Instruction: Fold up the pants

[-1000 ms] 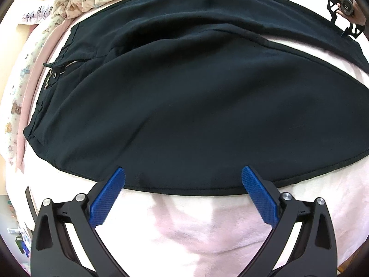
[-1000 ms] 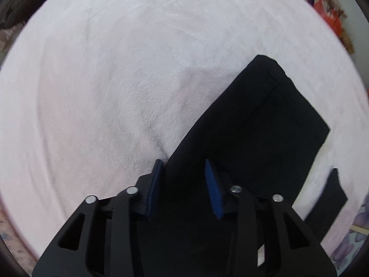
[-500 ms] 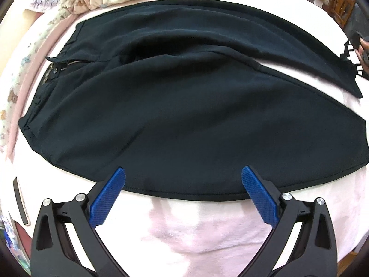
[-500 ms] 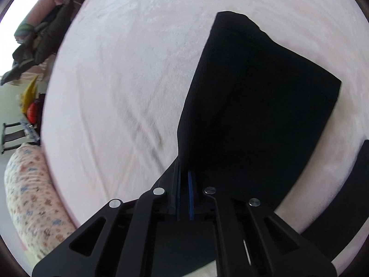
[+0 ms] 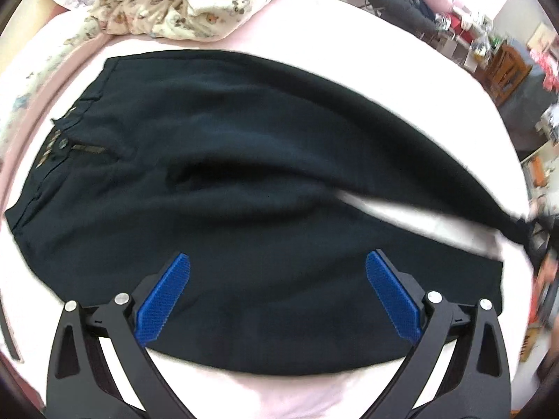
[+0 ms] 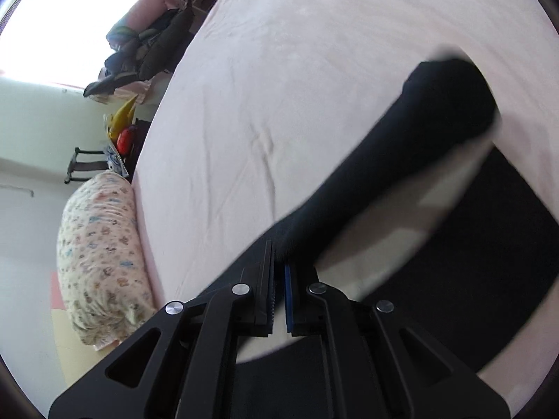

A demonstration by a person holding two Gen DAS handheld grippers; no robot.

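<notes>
Lifted leg of the black pants (image 5: pixel 401 160): motion-blurred toward its hem in the left wrist view; the same leg's far end (image 6: pixel 454 94) smeared in the right wrist view. Right gripper (image 5: pixel 539 234): blurred, edge-cropped. Room clutter (image 5: pixel 489 45): too small to identify.

1. Left wrist view: low over the near edge of the pants (image 5: pixel 244 181), facing across the bed (image 5: pixel 349 28) toward the patterned quilt (image 5: pixel 167 3) and room clutter beyond.
2. Right wrist view: rolled sideways, close behind a raised pant leg (image 6: pixel 401 153), facing along the bed (image 6: pixel 279 87) toward a window.
3. Shared: pants, pink bed surface.
</notes>
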